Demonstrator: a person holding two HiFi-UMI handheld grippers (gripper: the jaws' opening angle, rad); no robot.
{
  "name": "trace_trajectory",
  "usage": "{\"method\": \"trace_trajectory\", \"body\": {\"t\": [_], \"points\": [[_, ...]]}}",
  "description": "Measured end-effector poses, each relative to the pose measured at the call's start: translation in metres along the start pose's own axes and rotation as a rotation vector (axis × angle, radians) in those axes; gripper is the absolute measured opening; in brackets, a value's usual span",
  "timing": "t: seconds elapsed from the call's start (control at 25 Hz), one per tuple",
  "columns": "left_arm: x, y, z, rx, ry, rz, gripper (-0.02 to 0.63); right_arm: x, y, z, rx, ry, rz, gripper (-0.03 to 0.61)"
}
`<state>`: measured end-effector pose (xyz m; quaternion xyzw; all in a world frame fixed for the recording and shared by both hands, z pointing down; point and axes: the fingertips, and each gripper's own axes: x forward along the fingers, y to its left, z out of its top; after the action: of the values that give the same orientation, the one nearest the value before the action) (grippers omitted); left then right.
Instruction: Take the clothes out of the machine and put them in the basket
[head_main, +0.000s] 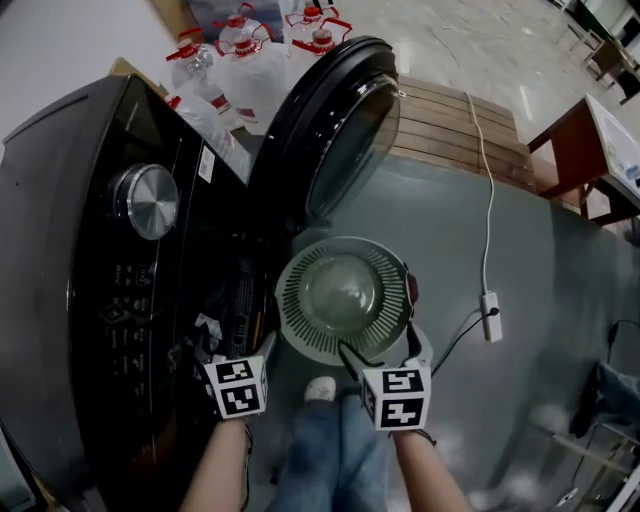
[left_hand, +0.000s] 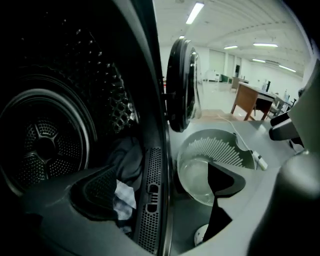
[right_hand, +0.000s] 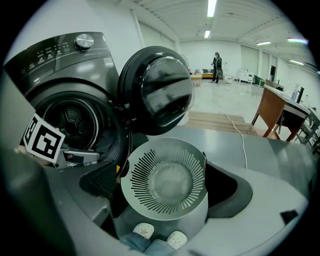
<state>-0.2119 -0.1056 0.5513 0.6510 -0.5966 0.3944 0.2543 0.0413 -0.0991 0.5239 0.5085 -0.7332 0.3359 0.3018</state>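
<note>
You see one machine (head_main: 70, 260), one basket (head_main: 296, 300), one power strip (head_main: 491, 315), and two grippers: left gripper (head_main: 232, 345), right gripper (head_main: 380, 352).

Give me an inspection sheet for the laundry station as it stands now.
Surface: grey floor, glossy.
Job's things: front-load machine, door open; clothes lie in the drum; slotted basket on the floor by the door, empty.
Clutter: water bottles behind the machine.
Grippers: left gripper open at the drum mouth, holding nothing; right gripper open near the basket, holding nothing.
Cables: white cable runs to a power strip on the floor.
Surroundings: wooden platform, wooden table; a person far off.
</note>
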Motion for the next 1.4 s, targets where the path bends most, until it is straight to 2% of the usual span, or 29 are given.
{"method": "trace_trajectory", "body": {"t": [0.24,0.48,0.68,0.8,0.96,1.0,1.04,1.08,1.12,1.2,1.4], "points": [[0.03,0.038,-0.032,-0.051,0.034,0.132,0.569,0.04,0.015,-0.029,-0.02,0.046,0.032,0.543],[0.048,0.073,-0.067,-0.094,0.129,0.228,0.568,0.059,0.034,-0.048,-0.035,0.084,0.073,0.531],[0.059,0.103,-0.09,-0.214,0.148,0.304,0.568,0.069,0.048,-0.053,-0.046,0.087,0.102,0.523],[0.066,0.11,-0.102,-0.288,0.136,0.307,0.568,0.072,0.054,-0.056,-0.056,0.085,0.119,0.518],[0.067,0.106,-0.106,-0.397,0.095,0.254,0.567,0.075,0.052,-0.062,-0.064,0.087,0.124,0.512],[0.067,0.103,-0.107,-0.414,0.09,0.23,0.521,0.075,0.05,-0.065,-0.063,0.091,0.123,0.511],[0.066,0.099,-0.107,-0.411,0.088,0.217,0.41,0.075,0.048,-0.067,-0.062,0.095,0.121,0.509],[0.063,0.096,-0.107,-0.382,0.088,0.225,0.196,0.073,0.047,-0.069,-0.061,0.099,0.119,0.507],[0.059,0.093,-0.106,-0.338,0.092,0.244,0.035,0.072,0.045,-0.072,-0.06,0.103,0.118,0.504],[0.05,0.083,-0.102,-0.263,0.093,0.249,0.035,0.067,0.042,-0.075,-0.058,0.11,0.116,0.5],[0.029,0.049,-0.084,-0.14,0.078,0.204,0.034,0.052,0.033,-0.072,-0.055,0.11,0.113,0.486]]}}
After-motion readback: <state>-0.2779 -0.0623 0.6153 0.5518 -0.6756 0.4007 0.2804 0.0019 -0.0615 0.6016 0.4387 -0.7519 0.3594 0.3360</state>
